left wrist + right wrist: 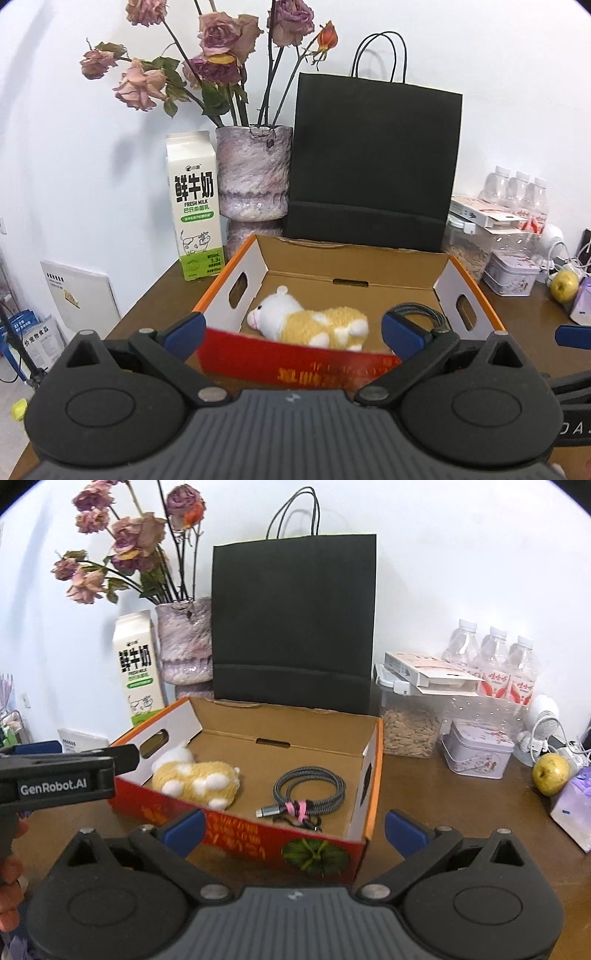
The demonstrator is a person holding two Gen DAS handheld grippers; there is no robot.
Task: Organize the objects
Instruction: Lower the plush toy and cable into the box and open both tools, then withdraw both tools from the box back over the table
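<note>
Two grippers: I hold both empty above the near edge of the bench (424, 794).
Black paper bag (293, 620): I see it upright against the wall, right behind the box.
Cardboard box (258, 838): open, red front, orange rims, sitting on the bench ahead of me.
Vase of dried roses (253, 173): behind the box's left corner, milk carton (195, 206) just beside it.
Left gripper (293, 328): my fingers spread wide over the box's front wall.
Right gripper (293, 827): fingers spread, over the box's right front corner.
Plush hamster (197, 779): lying in the box's left half.
Coiled cable (308, 792): in the right half, tied with a pink strap.
</note>
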